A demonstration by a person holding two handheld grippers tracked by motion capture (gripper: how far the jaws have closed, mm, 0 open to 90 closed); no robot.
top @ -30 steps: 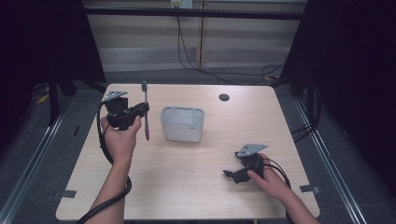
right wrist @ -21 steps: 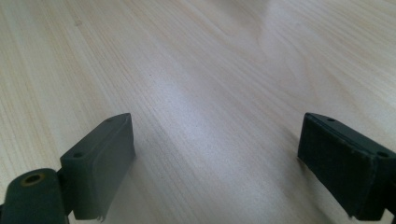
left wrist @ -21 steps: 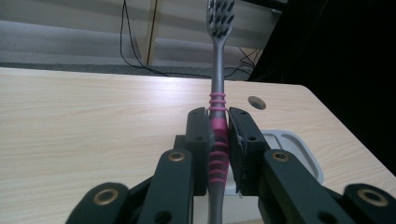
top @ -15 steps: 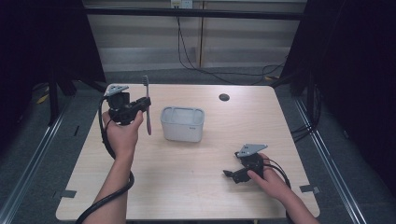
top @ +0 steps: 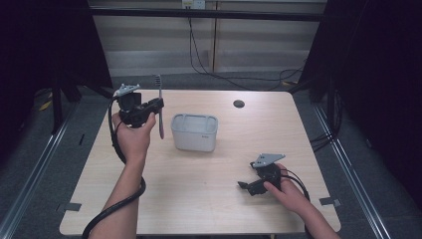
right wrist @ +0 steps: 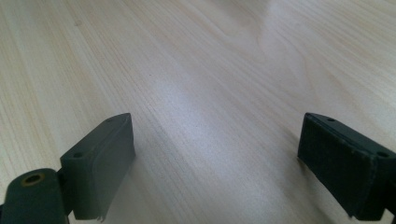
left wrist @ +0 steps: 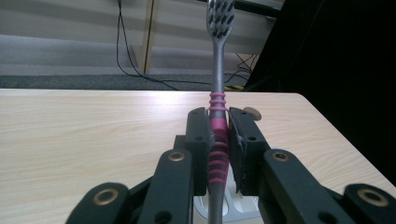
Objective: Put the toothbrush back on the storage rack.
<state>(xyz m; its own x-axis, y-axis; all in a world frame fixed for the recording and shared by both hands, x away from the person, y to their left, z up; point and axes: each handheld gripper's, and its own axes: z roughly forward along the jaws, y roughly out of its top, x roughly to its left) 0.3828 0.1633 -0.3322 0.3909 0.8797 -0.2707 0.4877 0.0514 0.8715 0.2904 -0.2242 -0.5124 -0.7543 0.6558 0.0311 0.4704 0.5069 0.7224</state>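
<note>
While the pale wooden bench (top: 199, 199) lies mostly bare, the action sits at its far left corner. Biggest thing on it is the white plastic tub (top: 194, 132), open-topped, standing upright near the middle, just beside the raised hand. Over on the near right, the right gripper (top: 244, 185) lies low on the wood, jaws spread wide with nothing between them; its own view looks straight down onto bare grain, so it looks parked out of the way. Up on the left, the left gripper (top: 158, 103) is lifted clear of the bench, clamped on the toothbrush (left wrist: 218, 121). Look at that grip: the pads pinch the pink ribbed part of the handle, the grippy bit, which should stop it slipping. The brush stands upright, bristles at the top, grey tail hanging below the jaws, and in the left gripper view the tub's rim peeks out under them. Holding it vertical like this reads as lining up for a tail-first drop into the tub. Smallest of all, a dark round grommet (top: 239, 103) sits at the far edge.
</note>
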